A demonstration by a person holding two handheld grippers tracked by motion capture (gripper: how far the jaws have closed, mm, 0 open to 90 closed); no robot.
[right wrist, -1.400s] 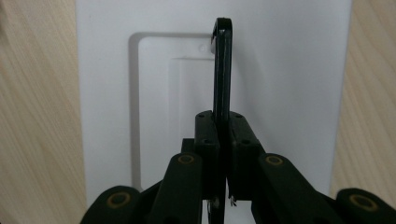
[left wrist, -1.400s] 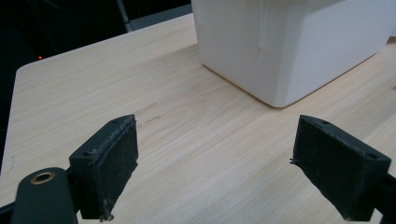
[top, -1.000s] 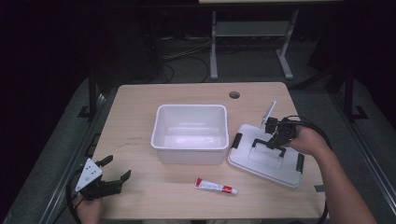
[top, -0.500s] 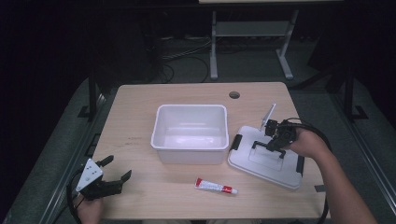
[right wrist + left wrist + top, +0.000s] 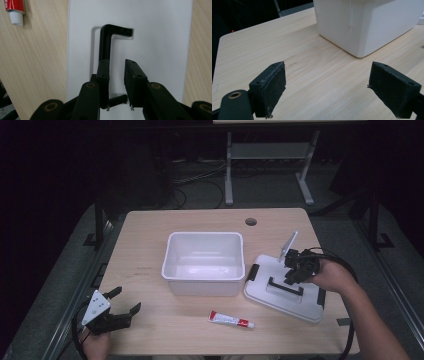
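A white lid [image 5: 300, 302] with a black handle [image 5: 280, 287] lies flat on the table, right of the white bin [image 5: 205, 287]. My right gripper [image 5: 291, 279] points down over the handle. In the right gripper view its jaws [image 5: 117, 63] have just been opening. A narrow gap shows between them, and the handle [image 5: 106, 40] runs under the left jaw without being pinched. My left gripper [image 5: 126, 300] rests open at the table's front left corner, its jaws [image 5: 327, 75] wide apart over bare wood.
A red and white tube [image 5: 231, 320] lies in front of the bin, and its cap end [image 5: 15, 10] shows in the right gripper view. The bin's wall [image 5: 367, 25] stands ahead of the left gripper. A cable hole [image 5: 251, 222] sits near the far edge.
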